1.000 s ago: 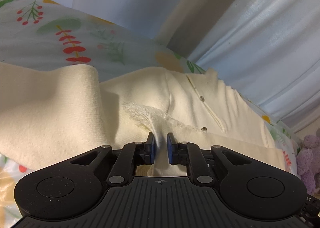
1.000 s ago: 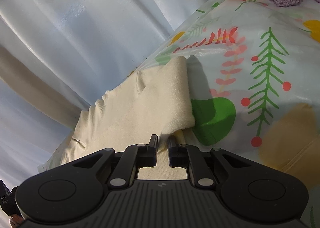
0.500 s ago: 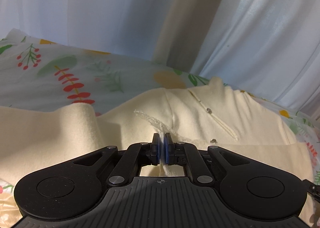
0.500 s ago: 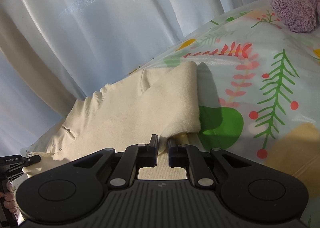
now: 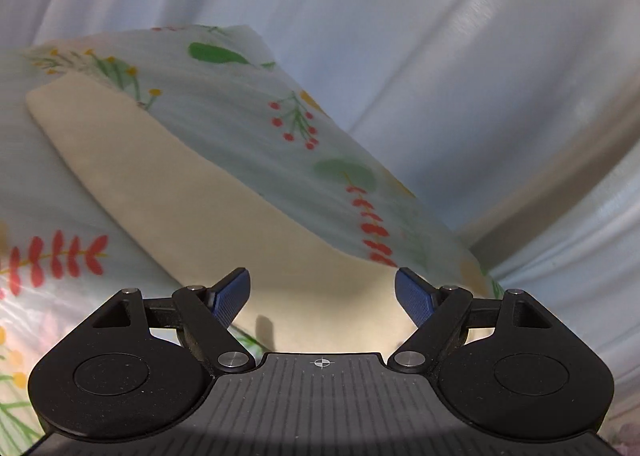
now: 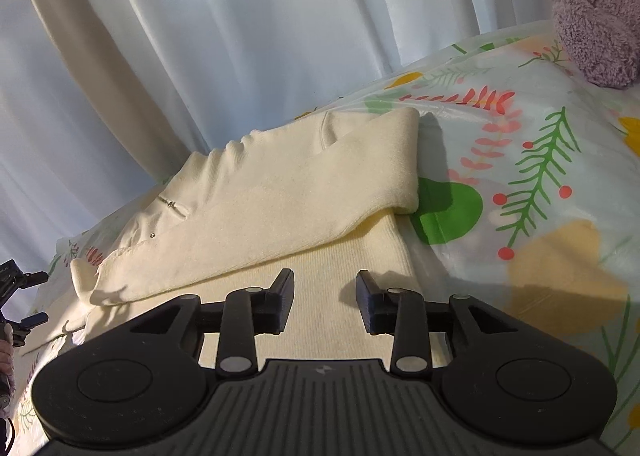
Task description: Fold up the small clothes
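Left wrist view: left gripper [image 5: 322,292] at the bottom centre, jaws spread wide and opening, blue pads [image 5: 231,298] clear of any cloth. Nothing pinched between them. Cream garment [image 5: 168,195] running as a long smooth band from the upper left of the frame down to the lower centre, its near end passing below the gap of the jaws, apart from both pads. Floral sheet [image 5: 248,127] under and around the garment, filling the left and middle of the frame. Pale curtain [image 5: 440,35] across the top and right. Whole picture somewhat smeared by motion.

Right wrist view: right gripper [image 6: 325,298] at the bottom centre, jaws parted and opening, a clear gap between the dark fingers [image 6: 282,306]. No cloth clamped; ribbed lower part of the cream garment [image 6: 280,195] lying flat on the sheet beneath and just beyond the jaws. Folded-over sleeve crossing the middle of the frame on top of the garment's body, from the lower left up to a rounded cuff at centre right, well past the fingertips. Collar and small metal fastenings toward the middle left. Floral sheet [image 6: 540,159] spread over the right half. Purple plush toy [image 6: 596,7] in the upper right corner. Pale curtain [image 6: 240,15] behind. Part of the other gripper at the far left edge, with a bit of a hand [image 6: 5,360] on it.
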Demonstrator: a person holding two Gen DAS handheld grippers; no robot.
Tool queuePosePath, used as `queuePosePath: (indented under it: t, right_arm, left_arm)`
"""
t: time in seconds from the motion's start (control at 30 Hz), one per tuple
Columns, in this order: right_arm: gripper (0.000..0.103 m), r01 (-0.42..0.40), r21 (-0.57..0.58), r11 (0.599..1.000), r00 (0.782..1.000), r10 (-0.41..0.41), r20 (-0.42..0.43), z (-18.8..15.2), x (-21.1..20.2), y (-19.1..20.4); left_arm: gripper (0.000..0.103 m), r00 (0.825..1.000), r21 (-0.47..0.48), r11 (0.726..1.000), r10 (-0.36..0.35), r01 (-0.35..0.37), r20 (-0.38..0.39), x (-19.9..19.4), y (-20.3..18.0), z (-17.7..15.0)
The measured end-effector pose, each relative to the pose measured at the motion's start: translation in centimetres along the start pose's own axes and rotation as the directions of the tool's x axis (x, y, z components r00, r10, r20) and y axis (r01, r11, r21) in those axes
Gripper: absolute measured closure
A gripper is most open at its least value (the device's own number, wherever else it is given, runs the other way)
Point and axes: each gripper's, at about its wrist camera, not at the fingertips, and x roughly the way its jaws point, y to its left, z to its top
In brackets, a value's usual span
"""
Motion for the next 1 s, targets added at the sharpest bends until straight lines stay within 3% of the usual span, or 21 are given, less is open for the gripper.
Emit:
queuePosePath:
  t: [0.07,0.2,0.33,0.5,0.57,0.67,0.73,0.8,0.87,1.0]
  right_arm:
    - [0.070,-0.018,0.008,1.000,1.000,0.018,-0.018,-0.5,-0.1,0.2]
    - [0.070,-0.019,-0.004,1.000,0.999,0.019,-0.030,-1.0,0.2,0.8]
    - [0.067,-0.017,0.018,1.000,0.999,0.017,-0.043,-0.6,0.5,1.1]
    - [0.063,-0.003,-0.008,1.000,0.999,0.003,-0.044,-0.3,0.6,1.9]
    - [0.061,-0.001,-0.017,1.000,0.999,0.000,-0.048,-0.4,0.6,2.2]
    - [0.059,0.013,-0.029,1.000,0.998,-0.014,-0.057,-0.5,0.7,2.6]
    - [0.059,0.025,-0.030,0.999,0.998,-0.027,-0.063,-0.5,0.8,2.6]
    - [0.059,0.035,-0.028,0.999,0.997,-0.036,-0.063,-0.4,0.8,2.6]
    - [0.059,0.040,-0.024,0.999,0.997,-0.041,-0.060,-0.3,0.7,2.6]
    - [0.059,0.030,-0.014,0.999,0.999,-0.030,-0.045,-0.2,0.6,2.6]
  left_arm:
    - [0.023,0.998,-0.131,0.991,0.044,-0.039,0.034,-0.4,3.8,1.7]
    - [0.037,0.995,-0.363,0.931,0.074,-0.044,0.070,-1.1,11.1,4.1]
    - [0.046,0.992,-0.471,0.882,0.071,-0.014,0.104,-1.0,15.0,5.0]
    - [0.052,0.980,-0.571,0.817,0.037,0.083,0.194,-0.4,18.3,5.8]
    - [0.068,0.977,-0.609,0.785,0.025,0.111,0.210,0.4,19.4,6.2]
    - [0.095,0.976,-0.689,0.709,0.008,0.148,0.217,1.7,21.2,6.2]
    - [0.094,0.972,-0.706,0.685,-0.014,0.181,0.236,2.1,21.9,6.2]
    - [0.094,0.972,-0.697,0.695,-0.011,0.177,0.236,2.2,21.9,6.4]
    - [0.095,0.973,-0.665,0.731,0.007,0.153,0.232,1.9,21.2,6.9]
    - [0.095,0.960,-0.515,0.845,0.008,0.144,0.280,0.3,17.9,7.6]
